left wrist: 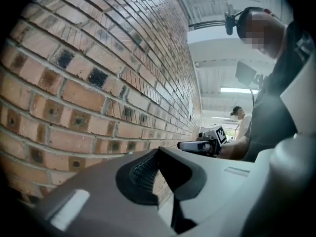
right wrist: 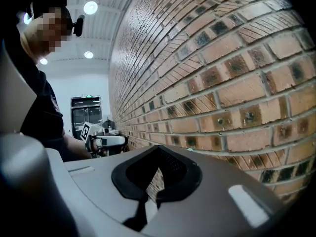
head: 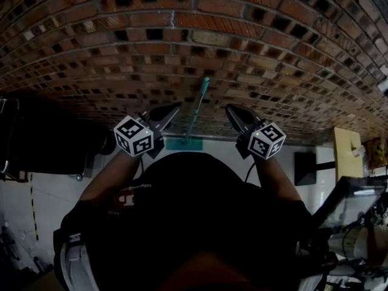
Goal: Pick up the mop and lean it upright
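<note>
We count one mop (head: 197, 105) and two grippers. In the head view the mop leans upright on the brick wall (head: 182, 35), between the left gripper (head: 171, 110) and the right gripper (head: 233, 110), and touches neither. Only the gripper views show the jaws: both pairs are pressed together with nothing between them. Only the left gripper view shows a second person (left wrist: 240, 118) far behind.

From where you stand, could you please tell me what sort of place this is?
Probably an indoor workshop or studio hall: a long brick wall, round lamps high overhead, and a teal mop leaning against the wall.
</note>
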`<action>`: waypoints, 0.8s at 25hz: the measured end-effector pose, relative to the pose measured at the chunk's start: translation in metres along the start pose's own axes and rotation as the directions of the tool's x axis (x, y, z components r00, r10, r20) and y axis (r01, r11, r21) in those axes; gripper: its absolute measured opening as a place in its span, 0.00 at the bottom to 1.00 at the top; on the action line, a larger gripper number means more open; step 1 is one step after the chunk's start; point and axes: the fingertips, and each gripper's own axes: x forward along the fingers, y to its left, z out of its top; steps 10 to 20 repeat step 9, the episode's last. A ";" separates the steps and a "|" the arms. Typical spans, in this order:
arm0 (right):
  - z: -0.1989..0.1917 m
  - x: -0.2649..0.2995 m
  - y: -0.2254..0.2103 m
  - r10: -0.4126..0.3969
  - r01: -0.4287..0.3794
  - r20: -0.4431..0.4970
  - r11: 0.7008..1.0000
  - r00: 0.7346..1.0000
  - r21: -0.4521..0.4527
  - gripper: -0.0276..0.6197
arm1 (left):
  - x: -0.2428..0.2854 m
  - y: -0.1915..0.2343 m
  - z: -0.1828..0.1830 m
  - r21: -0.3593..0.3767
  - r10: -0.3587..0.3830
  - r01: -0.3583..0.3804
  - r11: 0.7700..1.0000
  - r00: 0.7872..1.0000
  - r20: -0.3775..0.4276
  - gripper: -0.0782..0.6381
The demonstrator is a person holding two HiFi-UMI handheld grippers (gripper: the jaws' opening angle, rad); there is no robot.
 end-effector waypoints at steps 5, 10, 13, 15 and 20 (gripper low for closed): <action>0.000 0.003 0.001 -0.003 0.003 -0.006 1.000 1.000 -0.003 0.06 | -0.002 0.002 -0.002 -0.006 -0.004 0.004 1.000 1.000 -0.006 0.11; 0.001 0.006 -0.001 -0.003 0.003 -0.008 1.000 1.000 0.001 0.06 | -0.001 0.005 0.000 -0.010 -0.008 0.007 1.000 1.000 -0.009 0.11; 0.001 0.006 -0.001 -0.003 0.003 -0.008 1.000 1.000 0.001 0.06 | -0.001 0.005 0.000 -0.010 -0.008 0.007 1.000 1.000 -0.009 0.11; 0.001 0.006 -0.001 -0.003 0.003 -0.008 1.000 1.000 0.001 0.06 | -0.001 0.005 0.000 -0.010 -0.008 0.007 1.000 1.000 -0.009 0.11; 0.001 0.006 -0.001 -0.003 0.003 -0.008 1.000 1.000 0.001 0.06 | -0.001 0.005 0.000 -0.010 -0.008 0.007 1.000 1.000 -0.009 0.11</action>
